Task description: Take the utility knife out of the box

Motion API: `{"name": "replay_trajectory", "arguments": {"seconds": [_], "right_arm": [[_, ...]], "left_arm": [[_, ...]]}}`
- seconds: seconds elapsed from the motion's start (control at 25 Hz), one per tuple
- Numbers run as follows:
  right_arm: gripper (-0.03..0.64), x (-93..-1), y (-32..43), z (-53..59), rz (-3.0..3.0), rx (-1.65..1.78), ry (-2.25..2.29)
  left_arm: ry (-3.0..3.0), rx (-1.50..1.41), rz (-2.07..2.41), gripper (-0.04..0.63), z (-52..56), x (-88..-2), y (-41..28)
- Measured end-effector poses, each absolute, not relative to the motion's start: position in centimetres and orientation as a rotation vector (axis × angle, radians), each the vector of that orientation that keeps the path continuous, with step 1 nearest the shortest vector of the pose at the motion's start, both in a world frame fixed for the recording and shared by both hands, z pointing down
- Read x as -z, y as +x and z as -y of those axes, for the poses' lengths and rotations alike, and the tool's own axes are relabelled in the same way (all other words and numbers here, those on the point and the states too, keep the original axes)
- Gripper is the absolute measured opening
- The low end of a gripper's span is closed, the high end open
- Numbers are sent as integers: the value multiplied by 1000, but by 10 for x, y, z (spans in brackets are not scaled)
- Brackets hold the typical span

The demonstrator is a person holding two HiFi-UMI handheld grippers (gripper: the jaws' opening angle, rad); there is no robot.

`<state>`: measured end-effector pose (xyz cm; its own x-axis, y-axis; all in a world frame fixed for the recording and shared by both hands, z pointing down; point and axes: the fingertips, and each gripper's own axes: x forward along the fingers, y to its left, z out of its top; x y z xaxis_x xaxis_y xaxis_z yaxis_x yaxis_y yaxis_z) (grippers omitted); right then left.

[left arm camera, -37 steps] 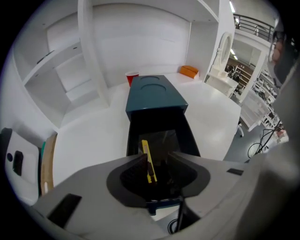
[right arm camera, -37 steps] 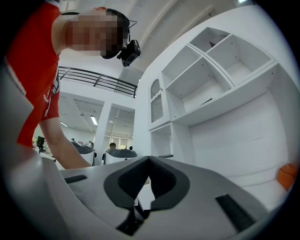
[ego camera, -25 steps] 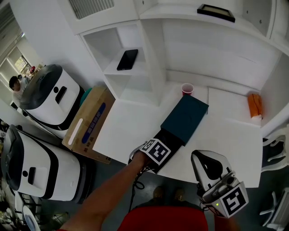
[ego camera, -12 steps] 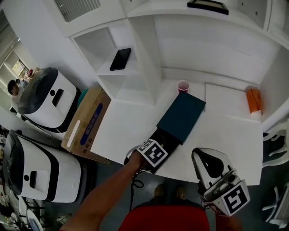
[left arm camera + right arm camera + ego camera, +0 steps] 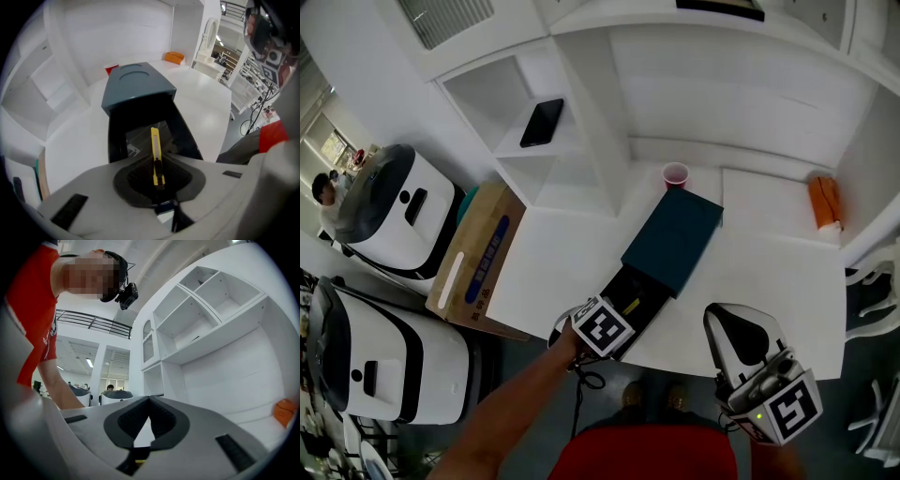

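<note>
White desk (image 5: 567, 272), centre of the head view. Directly on it: a dark teal box (image 5: 675, 239), lying diagonally at centre with its open end toward the lower left; a red cup (image 5: 675, 174) just beyond the box's far corner; an orange object (image 5: 824, 202) at far right. The shelf (image 5: 517, 155) at upper left carries a black phone (image 5: 541, 122).

We seem to be in a robotics lab or test hall. At the head view's left stand bulky white machines (image 5: 398, 211) and a cardboard carton (image 5: 478, 262). White mock-up shelving (image 5: 581, 112) fills its top. A railed mezzanine (image 5: 93, 324) crosses the right gripper view's upper left.
</note>
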<state>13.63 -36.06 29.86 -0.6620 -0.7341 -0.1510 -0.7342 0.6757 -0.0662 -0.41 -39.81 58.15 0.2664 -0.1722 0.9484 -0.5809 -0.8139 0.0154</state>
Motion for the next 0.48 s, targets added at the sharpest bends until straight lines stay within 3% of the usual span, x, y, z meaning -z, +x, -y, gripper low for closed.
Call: {"name": "replay_trajectory", "arguments": {"seconds": [0.48], "right_arm": [[-2,-305,119,353,-2754,11,-1192]], "left_arm": [[2741,-663,1082,86,402,-422,31]]}}
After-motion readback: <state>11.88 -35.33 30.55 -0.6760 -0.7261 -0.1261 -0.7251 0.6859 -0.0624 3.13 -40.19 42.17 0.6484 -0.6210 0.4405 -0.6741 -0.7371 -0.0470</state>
